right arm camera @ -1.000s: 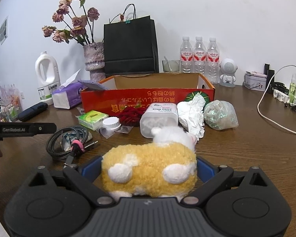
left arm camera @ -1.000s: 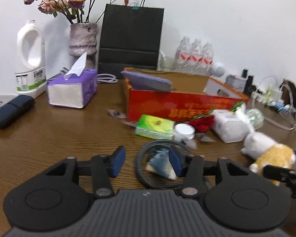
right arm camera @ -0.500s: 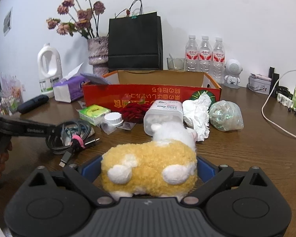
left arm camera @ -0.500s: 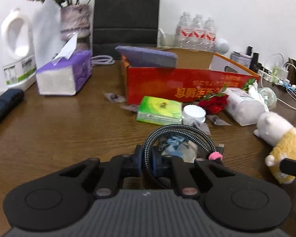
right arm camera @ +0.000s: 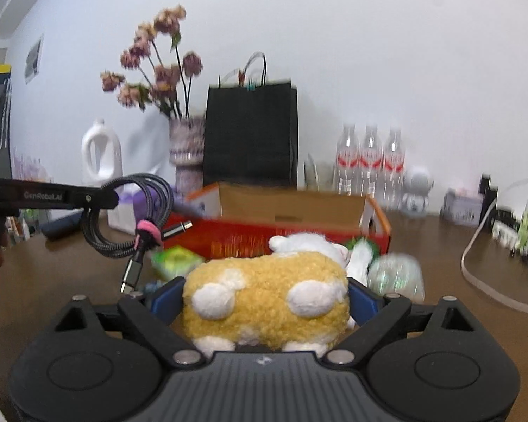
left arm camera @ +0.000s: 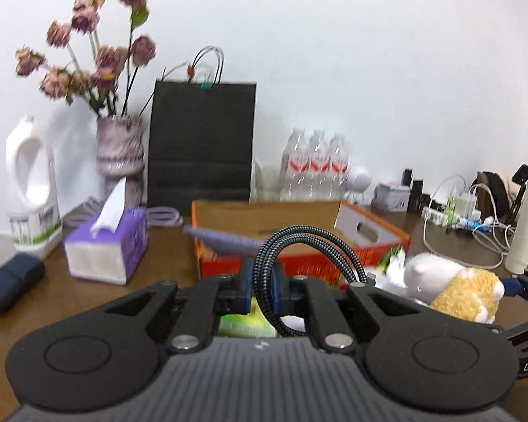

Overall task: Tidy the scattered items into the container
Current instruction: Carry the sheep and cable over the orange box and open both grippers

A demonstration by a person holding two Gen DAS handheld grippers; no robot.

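Observation:
My left gripper (left arm camera: pixel 264 281) is shut on a coiled grey braided cable (left arm camera: pixel 316 242), which hangs off the table with its pink tie and plugs dangling (right arm camera: pixel 123 242). A yellow and white plush toy (right arm camera: pixel 260 316) sits between the blue pads of my right gripper (right arm camera: pixel 265 290), whose jaws are closing on it. The pads press its sides and it is raised above the table, as the left wrist view also shows (left arm camera: pixel 457 292). The red cardboard box (right arm camera: pixel 264 239) stands open just beyond both grippers.
A green packet (right arm camera: pixel 176 260), crumpled clear plastic (right arm camera: pixel 394 274) and white paper lie in front of the box. Behind are a purple tissue box (left arm camera: pixel 105 249), white jug (left arm camera: pixel 31 190), vase (left arm camera: pixel 119 151), black bag (left arm camera: pixel 200 140) and water bottles (left arm camera: pixel 316 165). Chargers and cables crowd the right.
My left gripper closed on the cable coil and lifted it off the table. My right gripper rose with the plush toy, and the box now sits lower in both views.

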